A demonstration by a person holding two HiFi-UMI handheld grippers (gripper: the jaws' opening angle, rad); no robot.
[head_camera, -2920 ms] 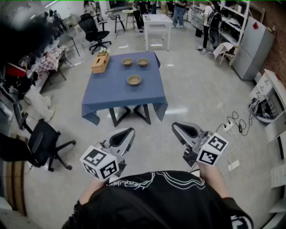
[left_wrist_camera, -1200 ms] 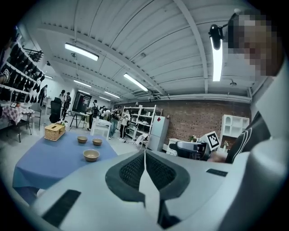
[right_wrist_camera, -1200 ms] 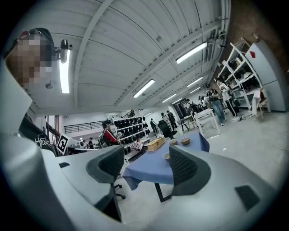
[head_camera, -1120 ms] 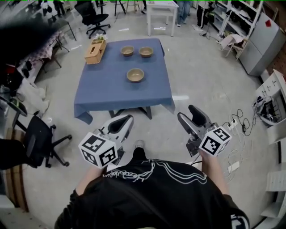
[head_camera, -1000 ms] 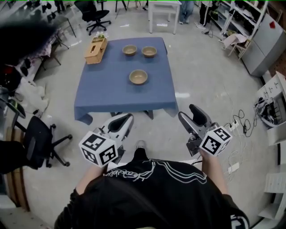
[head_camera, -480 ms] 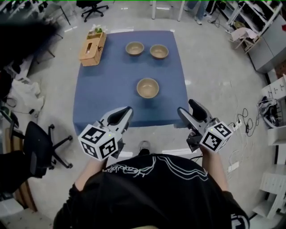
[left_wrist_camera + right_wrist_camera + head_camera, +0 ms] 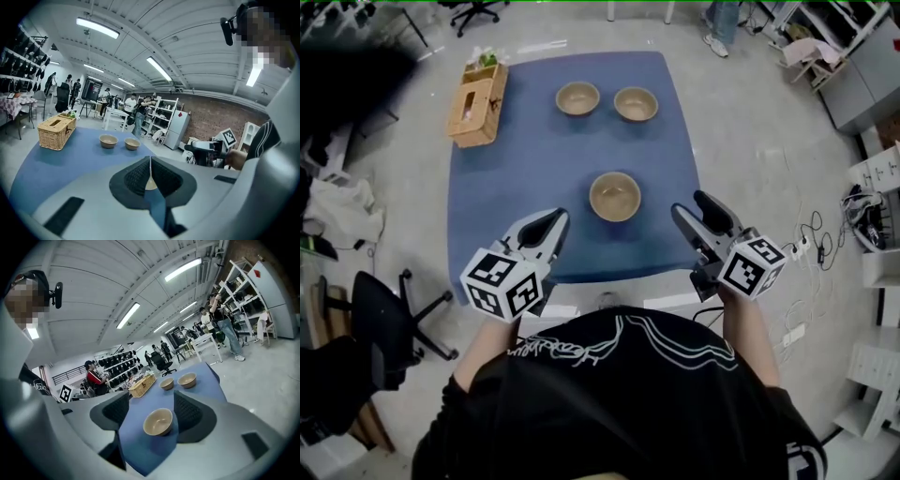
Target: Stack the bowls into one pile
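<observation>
Three tan bowls stand on a blue-clothed table (image 7: 525, 169). Two sit side by side at the far end, the left bowl (image 7: 577, 97) and the right bowl (image 7: 636, 103). The third, the near bowl (image 7: 614, 196), stands alone toward the front. My left gripper (image 7: 555, 220) is shut and empty, over the front of the cloth, left of the near bowl. My right gripper (image 7: 691, 207) is open and empty, to that bowl's right. In the right gripper view the near bowl (image 7: 158, 422) shows between the spread jaws of the right gripper (image 7: 151, 400), still ahead of them. The left gripper (image 7: 150, 161) shows only a sliver of the near bowl (image 7: 150, 183).
A wicker basket (image 7: 473, 91) stands at the table's far left corner. Office chairs (image 7: 384, 314) are on the floor to the left, shelving and cables (image 7: 862, 206) to the right. Other people stand far off in the room.
The table has come much closer and lower in the head view. Both grippers now reach over its front edge, either side of the near bowl. Jaw states look unchanged.
</observation>
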